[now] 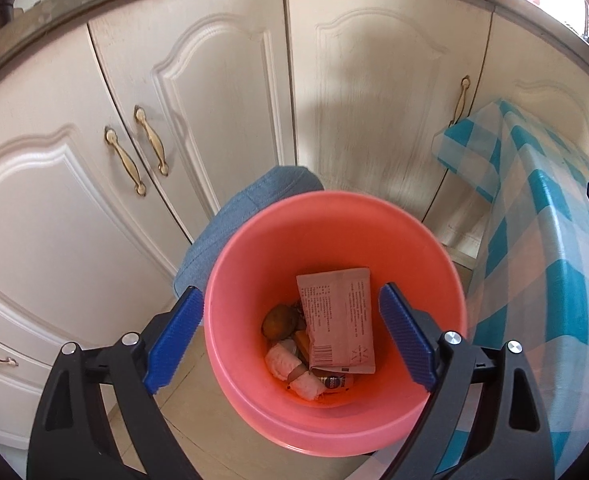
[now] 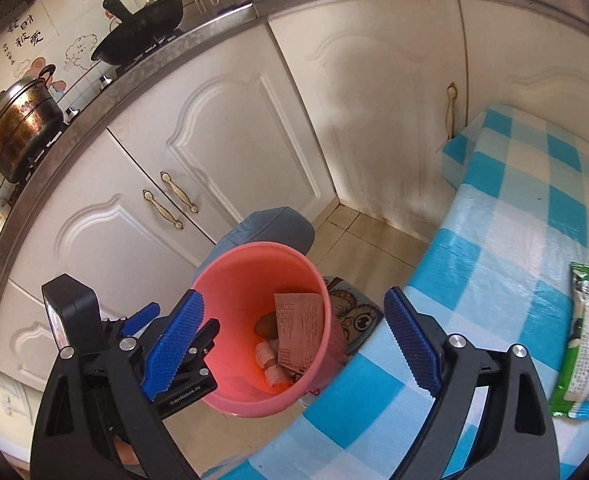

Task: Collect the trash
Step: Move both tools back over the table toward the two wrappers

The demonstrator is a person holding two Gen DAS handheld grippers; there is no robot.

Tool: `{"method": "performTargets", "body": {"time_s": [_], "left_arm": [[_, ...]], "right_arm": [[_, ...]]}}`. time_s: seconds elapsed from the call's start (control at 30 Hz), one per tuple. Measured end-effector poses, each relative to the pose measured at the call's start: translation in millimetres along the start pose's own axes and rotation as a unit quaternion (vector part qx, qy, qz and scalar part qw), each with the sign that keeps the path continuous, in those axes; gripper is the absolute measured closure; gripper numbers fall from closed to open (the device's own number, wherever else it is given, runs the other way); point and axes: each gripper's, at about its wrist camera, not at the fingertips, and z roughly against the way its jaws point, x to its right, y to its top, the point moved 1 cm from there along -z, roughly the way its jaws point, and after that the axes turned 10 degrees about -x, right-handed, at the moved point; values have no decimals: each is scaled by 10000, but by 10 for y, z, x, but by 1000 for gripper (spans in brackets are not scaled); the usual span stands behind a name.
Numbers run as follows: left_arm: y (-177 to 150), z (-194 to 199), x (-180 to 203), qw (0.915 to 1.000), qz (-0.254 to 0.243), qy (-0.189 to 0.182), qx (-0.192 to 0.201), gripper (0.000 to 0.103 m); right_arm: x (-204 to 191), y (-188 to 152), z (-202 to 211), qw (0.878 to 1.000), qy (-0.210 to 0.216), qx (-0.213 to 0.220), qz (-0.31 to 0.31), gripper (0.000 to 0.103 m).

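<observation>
A pink bin (image 1: 250, 264) stands on the floor below my left gripper (image 1: 290, 292), which hangs open and empty over its mouth. In the bin lie a pale printed wrapper (image 1: 340, 316), a brown lump (image 1: 280, 322) and white crumpled wads (image 1: 290, 368). In the right wrist view the bin (image 2: 230, 280) sits low and left of the checked table (image 2: 514, 240). My right gripper (image 2: 293, 294) is open, holding nothing, above the gap between the bin and the table's edge. A green snack wrapper (image 2: 586, 340) lies on the table at the far right.
White cabinet doors (image 1: 222, 92) with brass handles stand behind the bin. A blue denim stool (image 2: 270, 228) is just beyond it, and an owl-print mat (image 2: 354, 316) lies on the floor by the table. A wok (image 2: 146, 20) and a pot (image 2: 18, 120) sit on the counter.
</observation>
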Motion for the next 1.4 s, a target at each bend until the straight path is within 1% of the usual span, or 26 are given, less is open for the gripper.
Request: {"method": "performTargets", "body": {"time_s": [0.13,0.27,0.33,0.77,0.83,0.9,1.2,1.4], "left_arm": [[26,158,84,9996,-142,139,191,13],[52,314,169,9989,-270,192,335,13],[64,391,208,9984,-317,221,414,13],[82,837,595,9939,-691,231,826,11],[71,911,688,9927,-770,217,900,8],[56,972,774,9915,-853,200,963,8],[-33,1155,1203,9857,-1275,101,1096,8],[-109,1215,1511,9823,-1538,43,1072,8]], "right_arm": [[42,-63,141,9999,-102,117,4,12],[100,-134,269,9997,-167,183,-1,12],[142,-175,332,9995,-203,224,-19,10],[547,-448,856,9964,-426,614,-404,10],[623,-493,937,9957,-451,665,-471,10],[694,-543,1025,9947,-491,733,-530,10],[1017,-768,1384,9895,-639,1013,-808,10],[1264,-926,1558,9862,-699,1106,-1013,9]]}}
